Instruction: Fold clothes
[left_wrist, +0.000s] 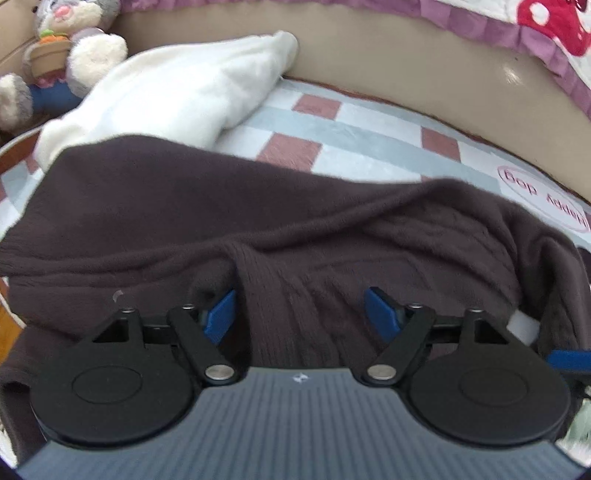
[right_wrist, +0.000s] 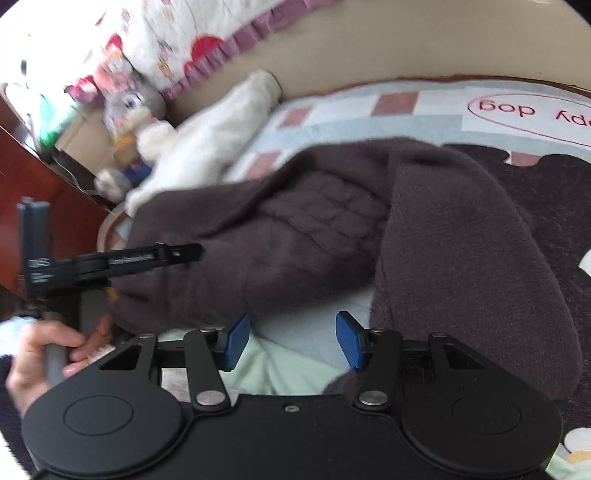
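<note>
Left wrist view: dark brown knit sweater (left_wrist: 280, 236) lies rumpled on checked blanket (left_wrist: 369, 129).
Left gripper (left_wrist: 299, 314): spread, over cloth.
Right gripper (right_wrist: 291, 339): spread, empty.
Handling: soft, floppy; pinch ribbed edge at 6 o'clock.

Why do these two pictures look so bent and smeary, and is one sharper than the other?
Both views are fisheye, so the bed edge bows. Left wrist view: fairly sharp on the brown sweater, soft at the plush bunny. Right wrist view: motion blur smears the white garment and toys; daylight washes out the top.
</note>
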